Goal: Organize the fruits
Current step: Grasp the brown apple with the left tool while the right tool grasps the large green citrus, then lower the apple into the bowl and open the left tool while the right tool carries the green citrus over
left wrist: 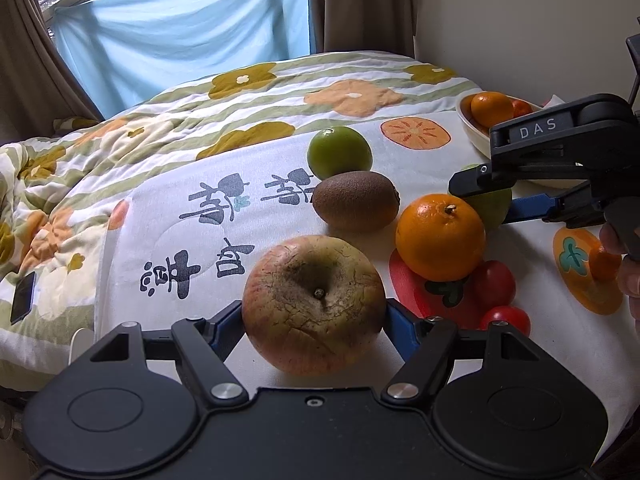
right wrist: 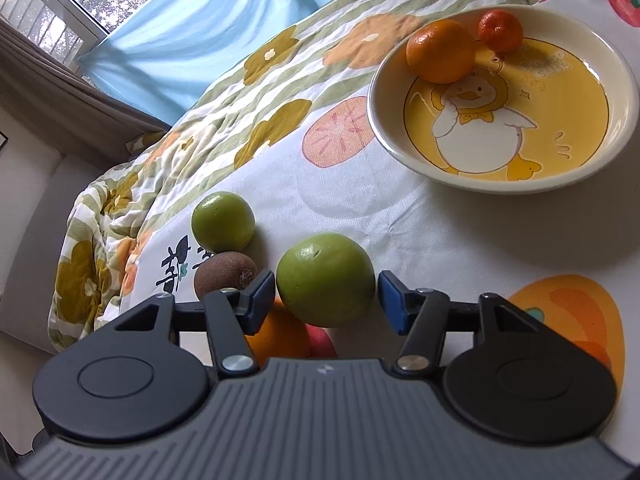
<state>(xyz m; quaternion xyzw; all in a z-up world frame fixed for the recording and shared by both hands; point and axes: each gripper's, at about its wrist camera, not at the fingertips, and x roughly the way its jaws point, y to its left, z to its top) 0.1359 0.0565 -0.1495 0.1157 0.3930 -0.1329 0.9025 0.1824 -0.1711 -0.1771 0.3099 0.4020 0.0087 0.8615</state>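
Ahead and to the right of the right gripper (right wrist: 326,294), a cream bowl (right wrist: 624,120) with a duck picture holds an orange (right wrist: 440,50) and a smaller tangerine (right wrist: 501,30), side by side at its far rim. The right gripper's jaws stand apart around a green fruit (right wrist: 325,278), with narrow gaps at both pads, so it is not clamped. Beyond its left finger lie a kiwi (right wrist: 224,274) and a second green fruit (right wrist: 223,222). The left gripper (left wrist: 314,314) is clamped on a russet apple (left wrist: 314,304), both blue pads pressing its sides. Ahead and right of it sit a large orange (left wrist: 440,236) and two small tomatoes (left wrist: 494,282), all on the printed cloth (left wrist: 160,240) covering the bed.
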